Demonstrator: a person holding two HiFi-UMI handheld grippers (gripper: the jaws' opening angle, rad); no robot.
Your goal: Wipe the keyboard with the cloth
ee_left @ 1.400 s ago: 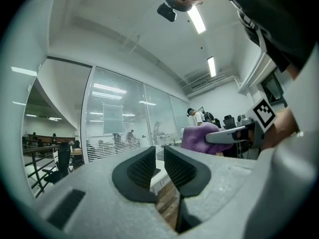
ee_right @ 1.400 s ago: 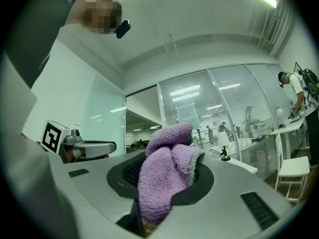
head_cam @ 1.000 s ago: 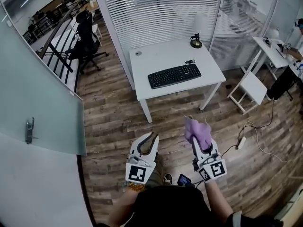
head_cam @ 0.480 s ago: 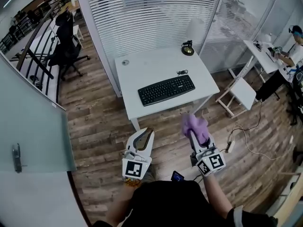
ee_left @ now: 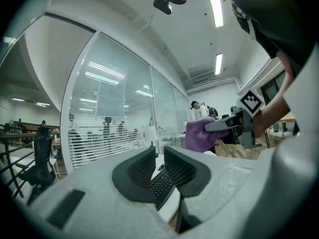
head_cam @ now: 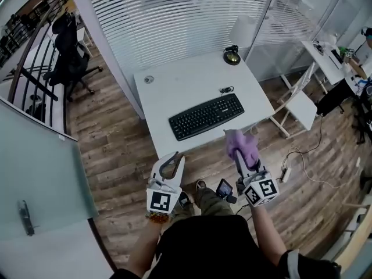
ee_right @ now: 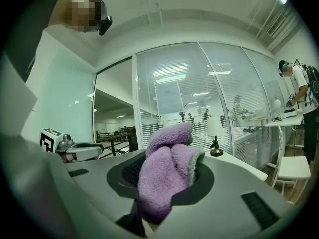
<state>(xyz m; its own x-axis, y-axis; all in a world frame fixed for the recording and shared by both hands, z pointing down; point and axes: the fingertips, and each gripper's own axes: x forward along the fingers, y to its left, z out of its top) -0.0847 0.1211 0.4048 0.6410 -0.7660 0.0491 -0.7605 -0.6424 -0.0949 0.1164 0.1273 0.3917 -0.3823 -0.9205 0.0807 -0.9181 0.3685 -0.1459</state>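
While the keyboard (head_cam: pixel 206 116) lies untouched in the middle of the white table (head_cam: pixel 174 86), the purple cloth (head_cam: pixel 241 147) is pinched tight in the right gripper (head_cam: pixel 239 156), up in the air near the table's front edge. The left gripper (head_cam: pixel 173 161) is closed with nothing in it. Both grippers are much nearer the table than a second ago, so I think the wiping can start soon.
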